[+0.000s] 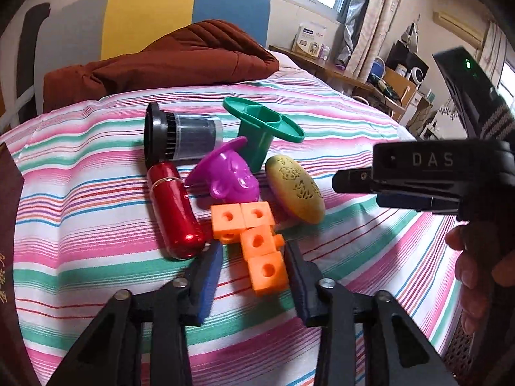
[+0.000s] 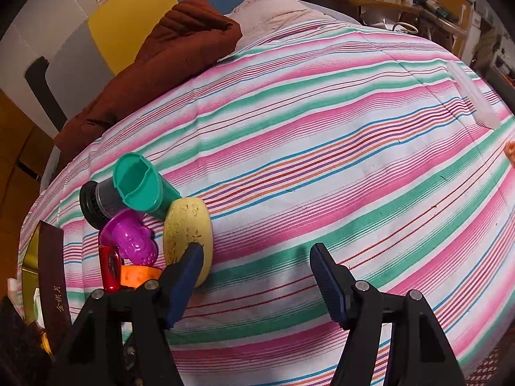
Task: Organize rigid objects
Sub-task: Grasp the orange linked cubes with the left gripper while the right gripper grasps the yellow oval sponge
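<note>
A cluster of rigid objects lies on the striped bedspread [image 1: 96, 193]. In the left wrist view: orange linked cubes [image 1: 257, 241], a red capsule [image 1: 175, 212], a purple toy mould [image 1: 231, 173], a yellow oval piece [image 1: 294, 189], a green funnel-like cup [image 1: 264, 128] and a black-and-clear cylinder [image 1: 183, 135]. My left gripper [image 1: 254, 257] is open, its fingers on either side of the nearest orange cube. My right gripper [image 2: 257, 257] is open and empty over the bedspread, its left finger just in front of the yellow oval piece [image 2: 186, 225]. It also shows in the left wrist view [image 1: 418, 177], right of the cluster.
A brown folded quilt [image 1: 180, 58] lies at the bed's far end. A dark red box [image 2: 51, 267] sits left of the cluster. A clear plastic container [image 2: 473, 96] lies at the bed's right side. A cluttered wooden desk [image 1: 370, 77] stands beyond the bed.
</note>
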A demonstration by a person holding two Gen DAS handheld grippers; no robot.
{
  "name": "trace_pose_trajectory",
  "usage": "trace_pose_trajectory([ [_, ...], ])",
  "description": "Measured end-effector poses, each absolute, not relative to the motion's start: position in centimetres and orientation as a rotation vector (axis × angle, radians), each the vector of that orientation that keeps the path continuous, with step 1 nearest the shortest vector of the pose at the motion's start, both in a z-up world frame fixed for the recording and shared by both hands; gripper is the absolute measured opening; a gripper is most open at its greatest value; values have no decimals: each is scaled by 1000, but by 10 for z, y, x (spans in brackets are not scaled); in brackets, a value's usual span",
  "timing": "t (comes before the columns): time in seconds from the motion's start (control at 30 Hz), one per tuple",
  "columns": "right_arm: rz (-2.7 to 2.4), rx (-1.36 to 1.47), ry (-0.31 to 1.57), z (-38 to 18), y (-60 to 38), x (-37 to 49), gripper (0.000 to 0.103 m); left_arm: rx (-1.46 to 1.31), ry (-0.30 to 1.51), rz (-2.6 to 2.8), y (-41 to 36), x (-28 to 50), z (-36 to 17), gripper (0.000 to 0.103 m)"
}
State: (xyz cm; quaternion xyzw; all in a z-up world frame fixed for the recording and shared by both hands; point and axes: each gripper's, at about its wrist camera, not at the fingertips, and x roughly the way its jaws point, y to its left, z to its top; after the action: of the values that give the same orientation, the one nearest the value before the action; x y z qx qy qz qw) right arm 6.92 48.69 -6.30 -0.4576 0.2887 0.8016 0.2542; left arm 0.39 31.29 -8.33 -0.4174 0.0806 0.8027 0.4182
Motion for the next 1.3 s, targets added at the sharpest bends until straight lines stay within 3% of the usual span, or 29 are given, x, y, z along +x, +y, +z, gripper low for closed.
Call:
trace_pose_trajectory([
  [0.13, 2172, -1252, 784, -65, 487, 69, 69, -1049, 182, 2011, 306, 2, -84, 25],
  [0.63, 2320, -1226, 674, -53, 465, 55, 69, -921, 145, 1989, 235, 31, -90, 25],
  [0.87, 2327, -1316, 514, -64, 454, 24, 64, -928, 89, 1962, 230, 26, -91, 25],
  [0.97, 2357, -1338, 486, -70, 451, 17, 58, -929, 80, 1958, 228, 26, -91, 25],
  [1.03, 2367, -1356, 446, -74, 448, 13, 47, -930, 74, 1956, 227, 26, -92, 25],
  [1.3, 2334, -1382, 614, -79, 458, 23, 45, -931, 66, 1956, 227, 25, -92, 25],
])
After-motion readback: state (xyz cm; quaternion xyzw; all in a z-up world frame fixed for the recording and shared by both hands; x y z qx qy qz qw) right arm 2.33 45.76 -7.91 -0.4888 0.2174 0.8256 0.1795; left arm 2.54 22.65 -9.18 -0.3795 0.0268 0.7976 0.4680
